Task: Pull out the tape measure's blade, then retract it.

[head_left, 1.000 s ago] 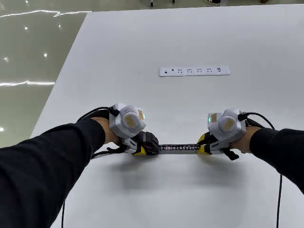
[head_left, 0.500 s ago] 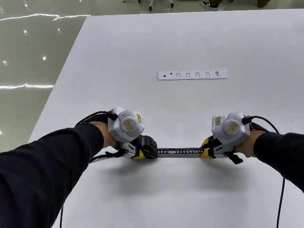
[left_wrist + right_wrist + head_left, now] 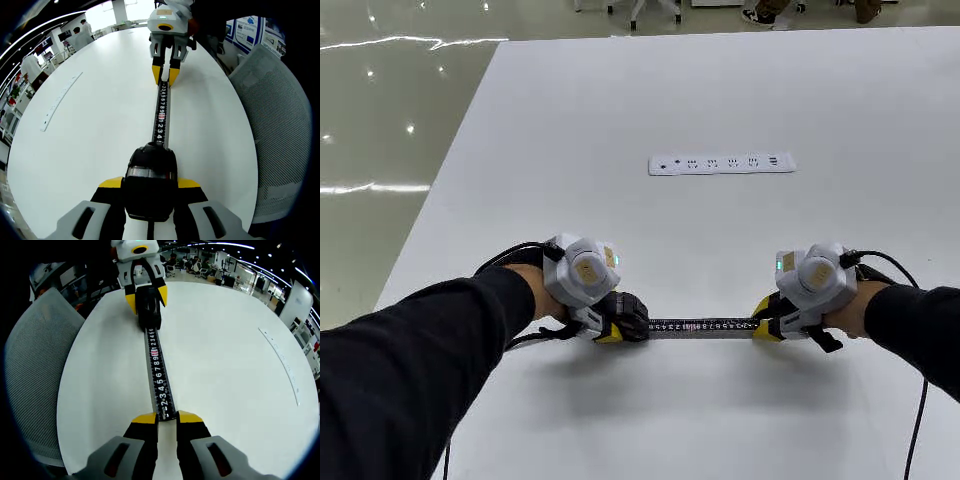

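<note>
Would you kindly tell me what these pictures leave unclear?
1. End hook of the blade: right gripper view, hidden by the right gripper.
2. Sides of the tape measure case: left gripper view, covered by the left gripper.
3. Markings on the power strip: head view, too small.

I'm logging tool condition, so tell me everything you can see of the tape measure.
The tape measure has a black, rubbery-looking case, clamped between the yellow-tipped jaws of the left hand-held gripper. Its blade is partly pulled out. It is black with white numerals and one red mark, and runs straight and low along the white table. The right hand-held gripper is shut on the blade's tip. No damage is visible.
</note>
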